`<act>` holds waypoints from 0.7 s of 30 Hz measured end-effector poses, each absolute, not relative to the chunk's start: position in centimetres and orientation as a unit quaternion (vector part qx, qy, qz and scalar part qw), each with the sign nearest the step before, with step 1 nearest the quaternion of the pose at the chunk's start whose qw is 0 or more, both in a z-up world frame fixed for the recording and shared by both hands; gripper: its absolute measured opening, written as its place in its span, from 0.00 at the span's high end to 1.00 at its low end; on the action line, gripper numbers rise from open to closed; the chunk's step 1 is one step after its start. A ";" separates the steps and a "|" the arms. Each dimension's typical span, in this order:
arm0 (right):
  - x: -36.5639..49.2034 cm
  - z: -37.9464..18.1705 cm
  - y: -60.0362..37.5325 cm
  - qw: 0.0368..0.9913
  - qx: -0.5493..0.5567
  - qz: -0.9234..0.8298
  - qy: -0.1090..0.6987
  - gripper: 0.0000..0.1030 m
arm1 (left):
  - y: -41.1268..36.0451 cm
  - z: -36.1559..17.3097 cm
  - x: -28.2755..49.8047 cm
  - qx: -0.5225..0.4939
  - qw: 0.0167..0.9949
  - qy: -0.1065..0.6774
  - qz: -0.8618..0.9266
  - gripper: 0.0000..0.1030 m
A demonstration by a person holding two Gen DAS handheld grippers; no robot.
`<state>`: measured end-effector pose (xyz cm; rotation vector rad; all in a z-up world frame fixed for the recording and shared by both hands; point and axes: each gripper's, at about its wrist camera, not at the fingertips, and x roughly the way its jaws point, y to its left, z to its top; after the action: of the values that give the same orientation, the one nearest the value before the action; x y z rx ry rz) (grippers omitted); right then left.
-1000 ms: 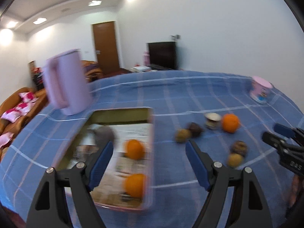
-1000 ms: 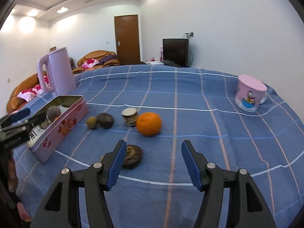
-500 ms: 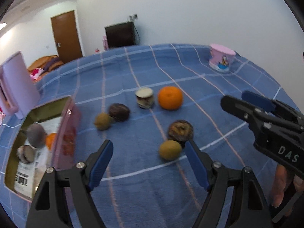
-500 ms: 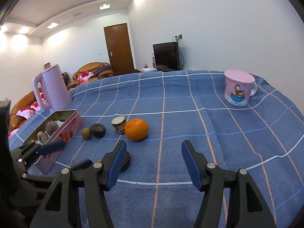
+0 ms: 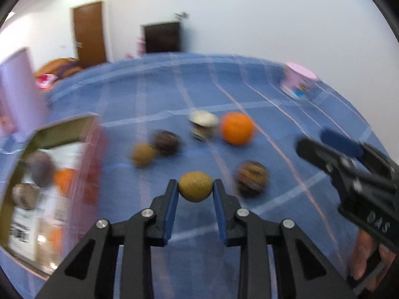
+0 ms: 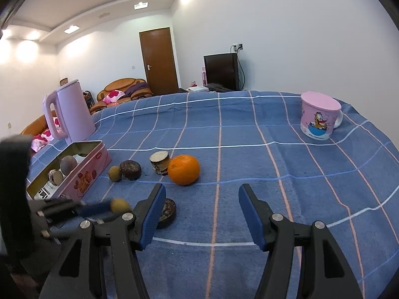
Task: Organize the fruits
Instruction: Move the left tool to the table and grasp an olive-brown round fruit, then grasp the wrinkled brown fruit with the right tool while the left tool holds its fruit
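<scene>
One yellow fruit (image 5: 195,186) is sitting clamped between the left gripper (image 5: 195,194) pads, just over the cloth (image 5: 249,87). The tin (image 5: 96,134) is lying to that gripper's left, nearer it than the right gripper (image 6: 201,214), which is hanging open and empty.

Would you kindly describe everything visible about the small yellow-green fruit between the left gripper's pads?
The small yellow-green fruit is roundish, slightly wider than tall, with a dull, finely pitted skin. The left gripper is shut on it, a blue pad pressing each side near the fingertips. It sits just above the blue checked tablecloth; contact with the cloth cannot be told. A dark brown fruit lies apart to its right.
</scene>
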<state>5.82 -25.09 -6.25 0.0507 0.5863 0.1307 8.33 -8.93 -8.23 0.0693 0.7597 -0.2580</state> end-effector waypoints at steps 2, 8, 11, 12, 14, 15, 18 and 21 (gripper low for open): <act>6.4 -6.3 -24.3 0.953 0.017 0.073 0.294 0.39 | -7.7 -7.6 8.4 0.030 0.931 0.353 -0.094 0.71; 8.6 -7.4 -21.3 0.936 -0.010 0.103 0.336 0.39 | -6.7 -7.8 8.6 0.027 0.935 0.345 -0.070 0.71; 9.4 -8.1 -20.7 0.927 -0.017 0.110 0.358 0.39 | -6.8 -8.2 8.7 0.024 0.934 0.350 -0.072 0.71; 9.5 -8.3 -20.6 0.925 -0.018 0.112 0.364 0.39 | -6.8 -8.0 8.8 0.024 0.935 0.346 -0.071 0.71; 9.9 -8.7 -20.4 0.918 -0.017 0.122 0.377 0.41 | -6.7 -8.1 8.7 0.025 0.935 0.346 -0.072 0.71; 10.0 -8.8 -20.4 0.916 -0.017 0.124 0.382 0.47 | -6.8 -8.1 8.8 0.024 0.935 0.347 -0.072 0.71; 10.6 -9.5 -20.0 0.904 -0.021 0.133 0.406 0.60 | -6.6 -8.1 8.8 0.020 0.934 0.349 -0.072 0.71; 10.4 -9.5 -20.0 0.903 -0.021 0.138 0.407 0.60 | -6.7 -8.1 8.7 0.022 0.935 0.347 -0.071 0.71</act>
<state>10.43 -20.00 -9.50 -0.0438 0.8409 0.2854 8.74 -6.70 -8.05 0.0451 0.7095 -0.1454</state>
